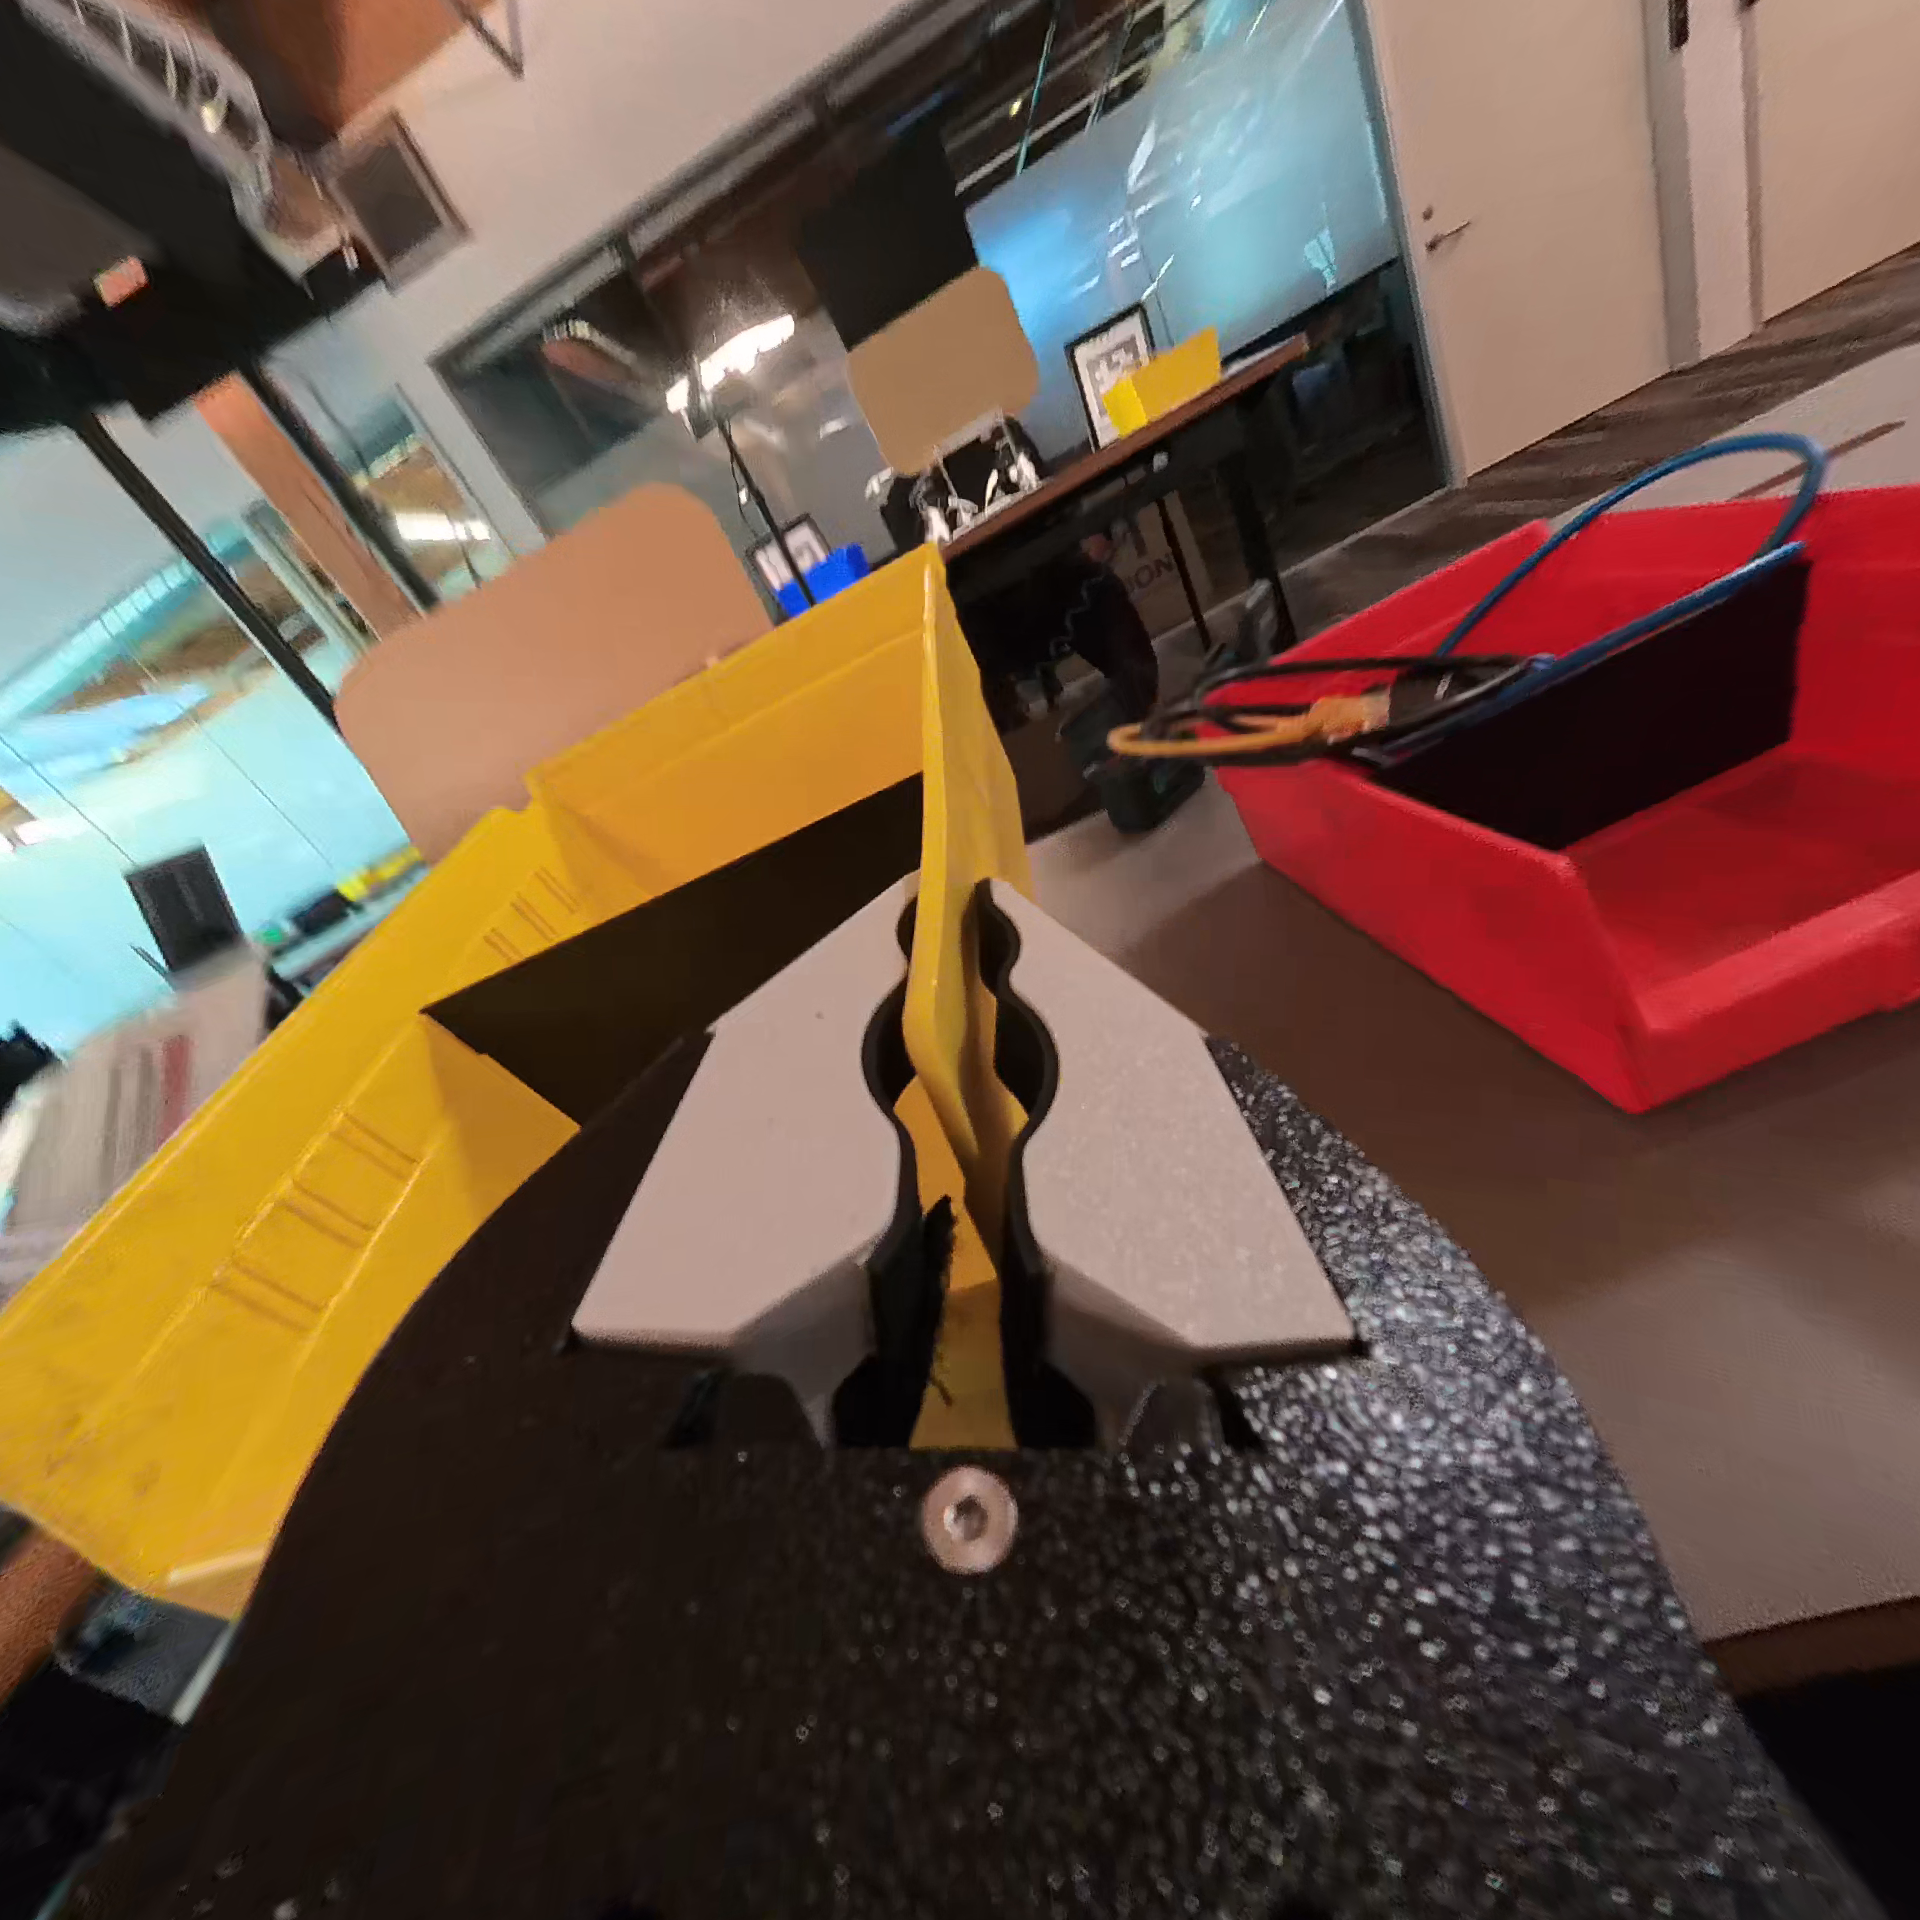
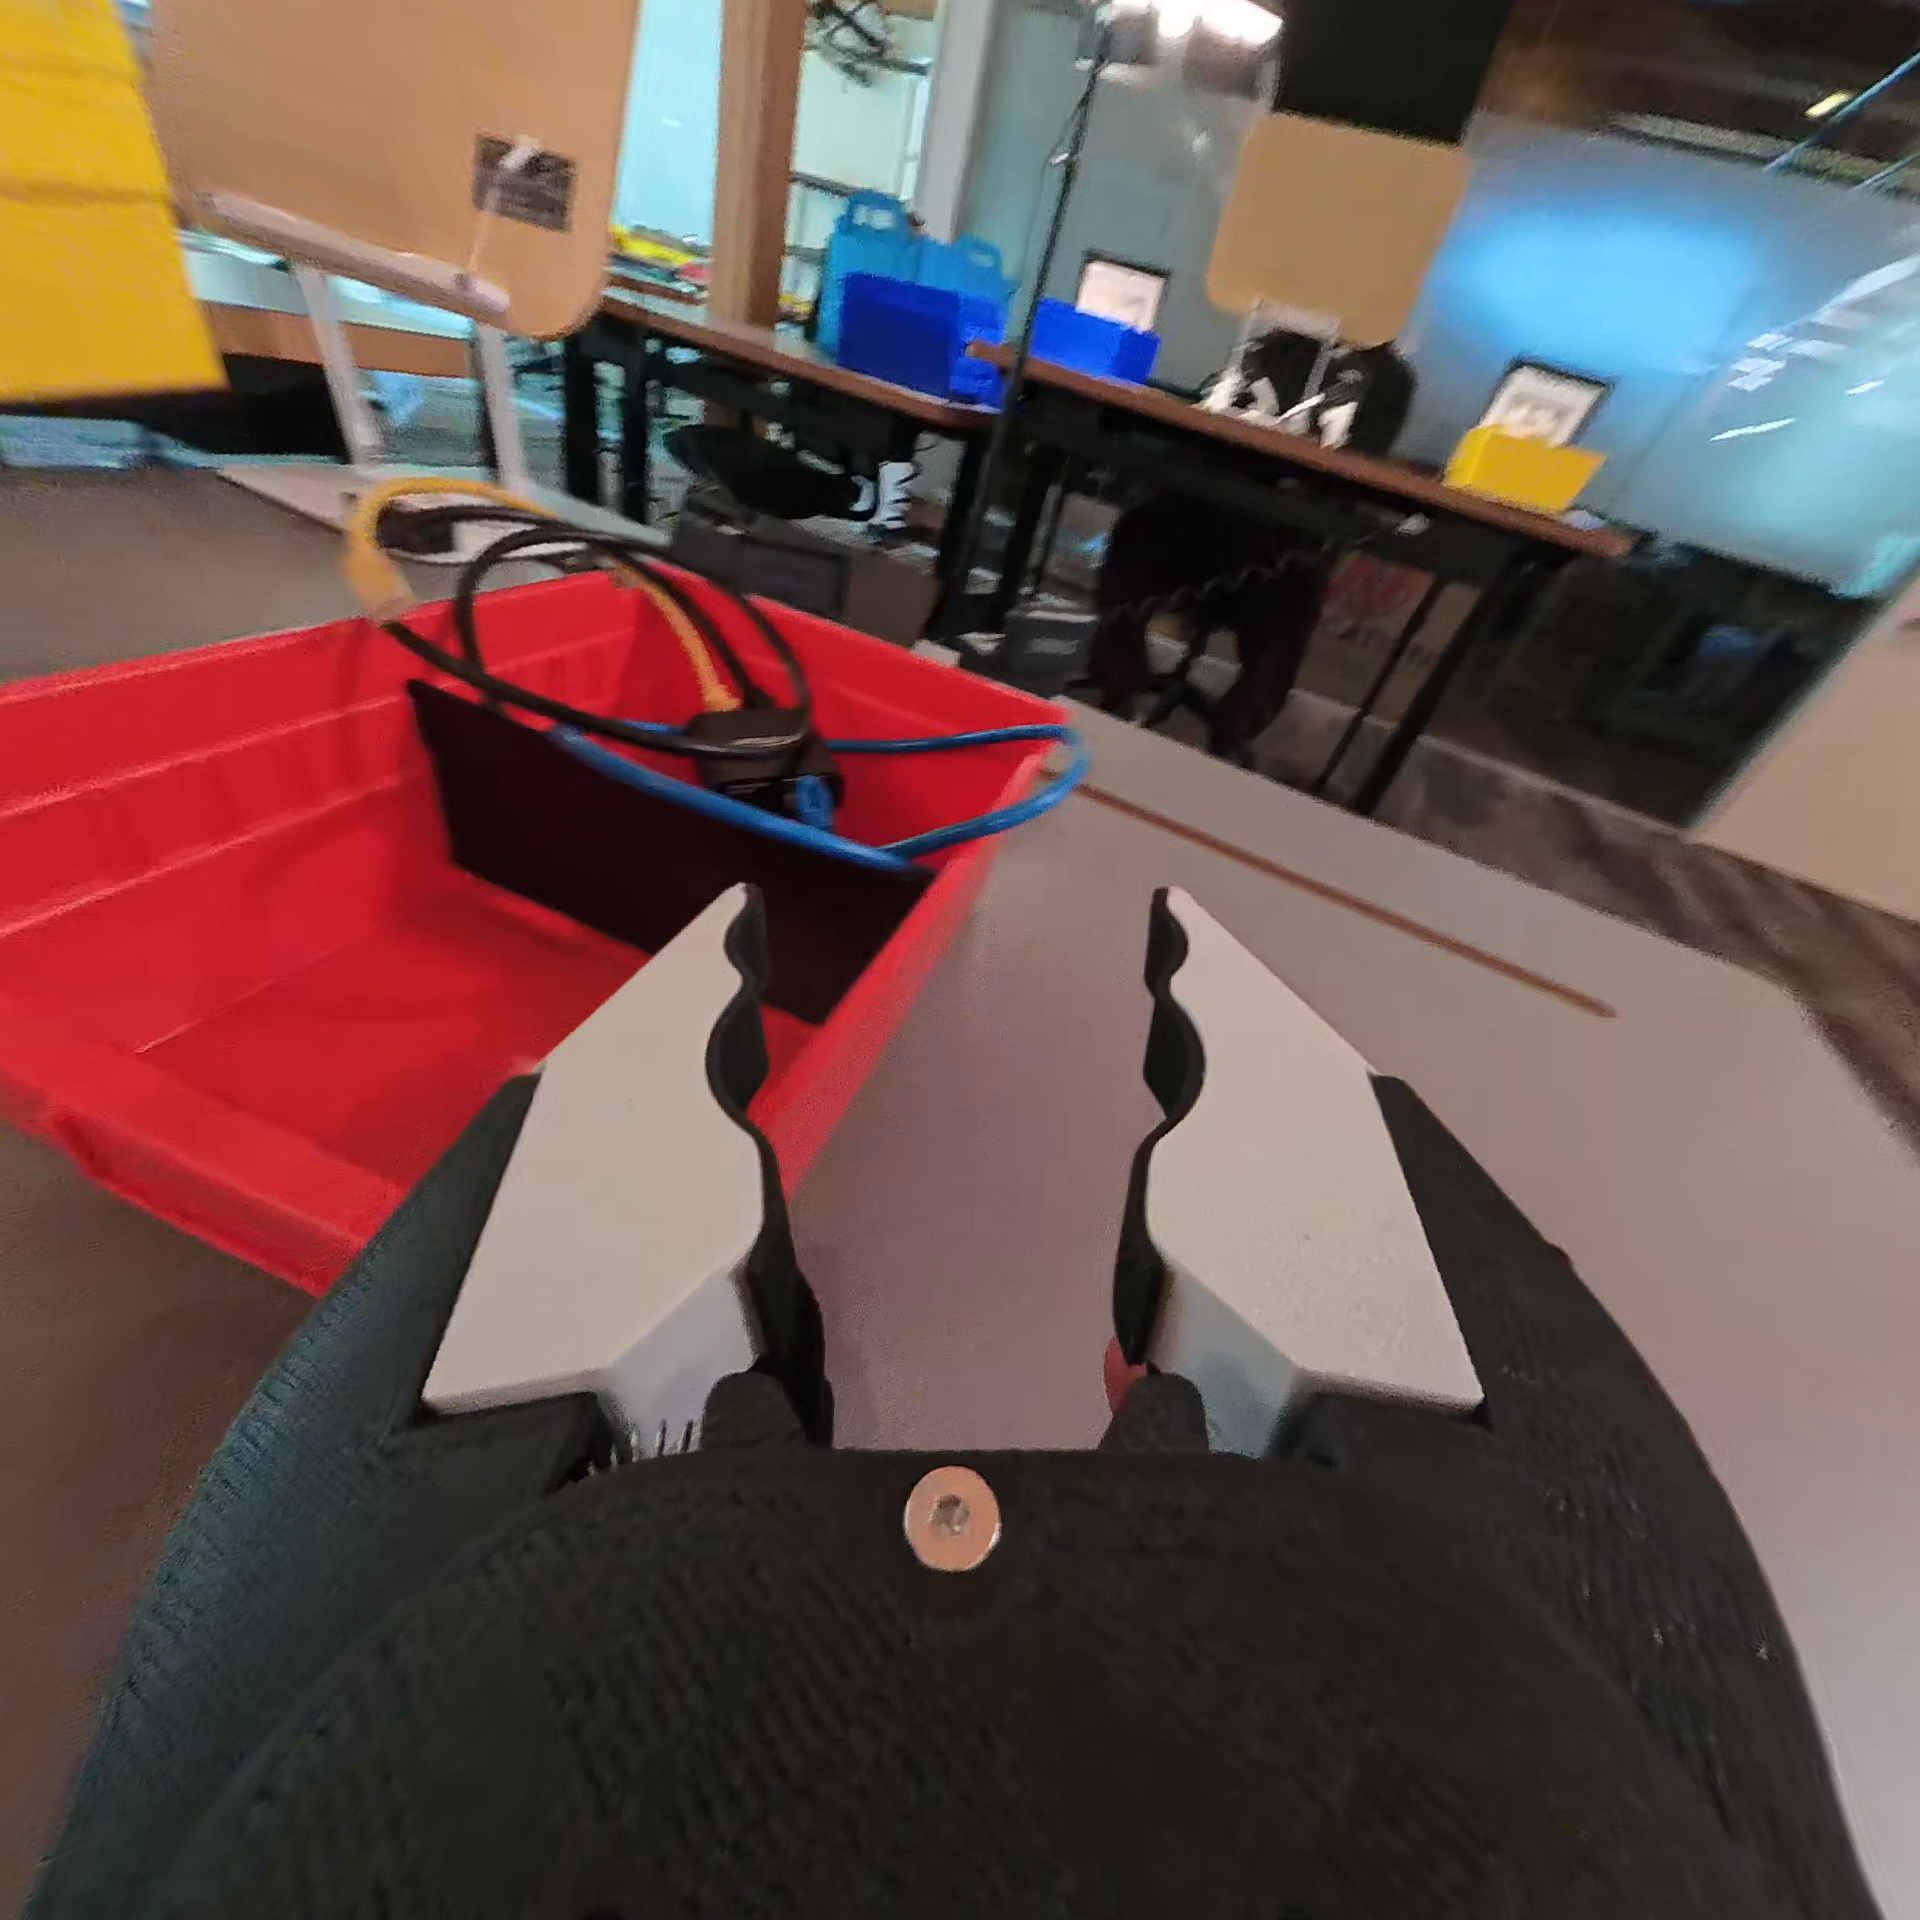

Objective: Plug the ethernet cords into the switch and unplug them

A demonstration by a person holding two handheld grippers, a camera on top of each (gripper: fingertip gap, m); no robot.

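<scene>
1. An open office with glass walls and long tables of blue and yellow bins lies behind a grey desk (image 2: 1143,1039).
2. The left gripper (image 1: 961,997) has its jaws shut tight on the side wall of a yellow bin (image 1: 312,1195), which looks tilted and lifted off the desk.
3. The right gripper (image 2: 951,914) hangs over the desk with jaws wide apart and nothing in them.
4. The red bin (image 2: 260,831) sits on the desk; behind its black divider lie the blue cord (image 2: 935,831), the orange cord (image 2: 686,634), a black cord (image 2: 582,551) and a small black box, probably the switch (image 2: 764,748).
5. To do this step well, I judge: put the yellow bin well aside, then bring the right jaws squarely onto a plug.
6. No writing is legible; the framed signs behind are blurred.
</scene>
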